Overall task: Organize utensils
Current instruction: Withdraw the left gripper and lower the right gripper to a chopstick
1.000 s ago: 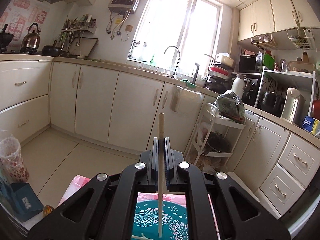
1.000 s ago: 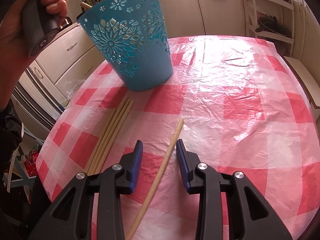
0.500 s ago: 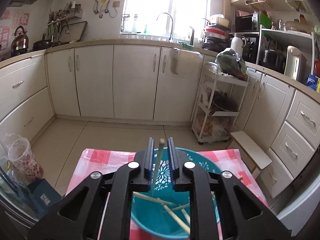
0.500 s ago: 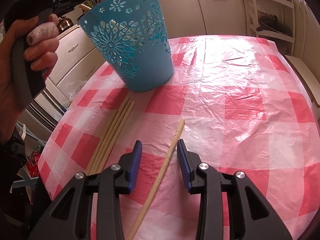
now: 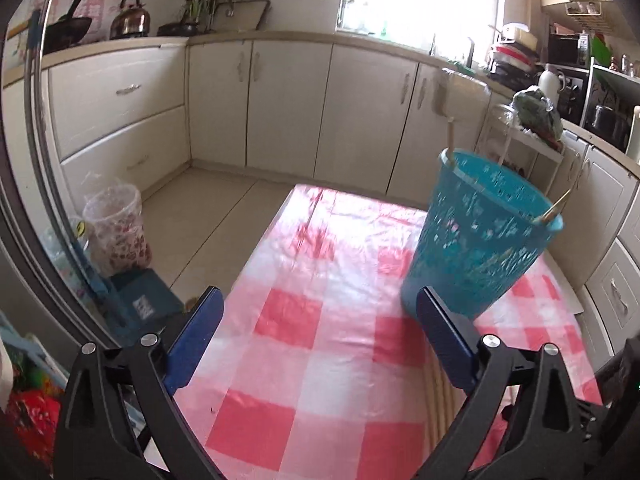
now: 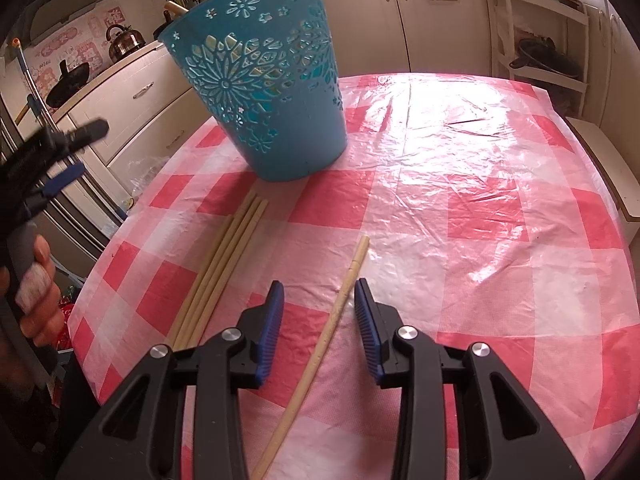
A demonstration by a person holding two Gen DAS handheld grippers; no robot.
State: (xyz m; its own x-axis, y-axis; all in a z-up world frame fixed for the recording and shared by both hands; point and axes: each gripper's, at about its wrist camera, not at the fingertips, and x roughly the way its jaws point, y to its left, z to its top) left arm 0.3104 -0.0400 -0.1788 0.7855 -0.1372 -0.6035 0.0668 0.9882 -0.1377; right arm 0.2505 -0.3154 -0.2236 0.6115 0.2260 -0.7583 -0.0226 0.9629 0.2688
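A teal cut-out basket (image 5: 480, 240) (image 6: 264, 92) stands on the red-checked tablecloth (image 5: 320, 320) (image 6: 460, 200), with chopstick ends (image 5: 450, 136) poking above its rim. My left gripper (image 5: 316, 308) hovers left of the basket, its jaws opening wide with nothing between them; it also shows at the left edge (image 6: 60, 148) of the right wrist view. My right gripper (image 6: 319, 292) is open low over the table, straddling a single chopstick (image 6: 340, 312) without pressing it. Several more chopsticks (image 6: 224, 272) (image 5: 440, 396) lie bundled to its left.
The table's left edge (image 5: 256, 248) drops to the kitchen floor, where a bag-lined bin (image 5: 116, 232) and a blue box (image 5: 140, 304) stand. Cream cabinets (image 5: 280, 104) run along the walls. A white rack (image 6: 548, 48) stands beyond the table's far side.
The left gripper dropped its chopstick into the basket, spread its jaws wide and swung down to the basket's left side. The right gripper stayed over the single chopstick.
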